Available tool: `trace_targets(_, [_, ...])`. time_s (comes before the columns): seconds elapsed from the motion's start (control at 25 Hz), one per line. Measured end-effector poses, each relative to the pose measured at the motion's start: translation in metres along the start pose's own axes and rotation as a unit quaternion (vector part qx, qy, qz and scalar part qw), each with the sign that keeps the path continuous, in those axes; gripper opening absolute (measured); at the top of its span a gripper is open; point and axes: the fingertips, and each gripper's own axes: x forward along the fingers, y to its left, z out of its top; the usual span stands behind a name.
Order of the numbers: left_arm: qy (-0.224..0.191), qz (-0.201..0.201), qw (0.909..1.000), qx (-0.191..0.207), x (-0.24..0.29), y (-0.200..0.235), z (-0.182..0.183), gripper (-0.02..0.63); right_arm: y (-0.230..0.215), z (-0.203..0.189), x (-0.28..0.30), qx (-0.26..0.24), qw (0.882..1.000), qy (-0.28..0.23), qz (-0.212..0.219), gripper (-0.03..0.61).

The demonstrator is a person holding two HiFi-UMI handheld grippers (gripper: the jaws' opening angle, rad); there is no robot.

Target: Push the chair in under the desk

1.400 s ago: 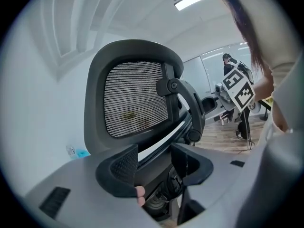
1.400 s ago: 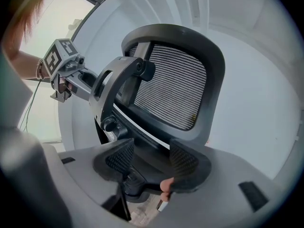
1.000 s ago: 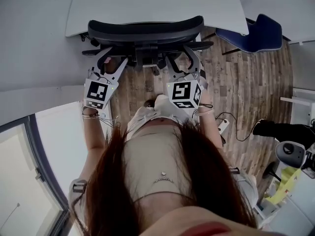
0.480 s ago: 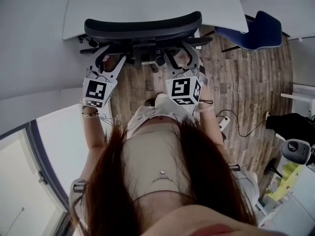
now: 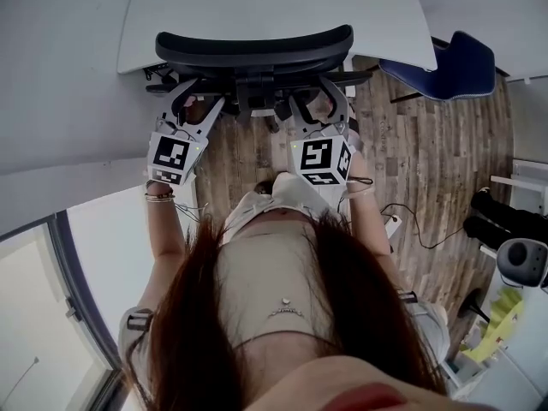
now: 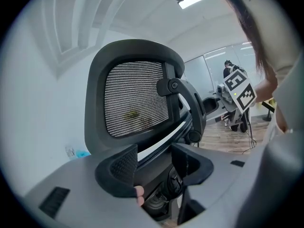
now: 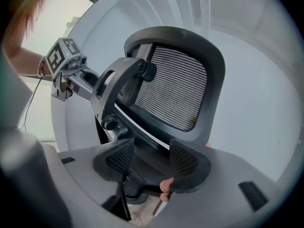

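Note:
The black mesh-backed office chair (image 5: 253, 48) stands with its backrest at the edge of the white desk (image 5: 274, 2), its seat hidden beneath the top. My left gripper (image 5: 195, 105) is open just behind the chair's left side. My right gripper (image 5: 318, 101) is open behind its right side. In the left gripper view the mesh backrest (image 6: 135, 99) fills the picture, and the open left gripper (image 6: 156, 164) has the chair's lower back frame in its gap. The right gripper view shows the backrest (image 7: 173, 94) from the other side, and the open right gripper (image 7: 151, 161) straddles that same frame.
A blue chair (image 5: 445, 58) sits at the desk's right end. A cable and power strip (image 5: 394, 223) lie on the wood floor to my right. Dark shoes (image 5: 497, 221) and white-and-yellow equipment (image 5: 505, 315) are at the far right. A white wall (image 5: 60, 84) runs along the left.
The chair and both grippers have barely shifted against the desk edge. The dark shape on the floor at the far right has moved.

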Motion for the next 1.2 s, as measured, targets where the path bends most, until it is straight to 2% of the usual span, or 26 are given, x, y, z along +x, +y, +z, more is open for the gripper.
trace_targets(1.2, [-0.004, 0.026, 0.9996, -0.009, 0.009, 0.009, 0.002, 0.224, -0.008, 0.004, 0.016, -0.010, 1.000, -0.017, 0.006, 0.247])
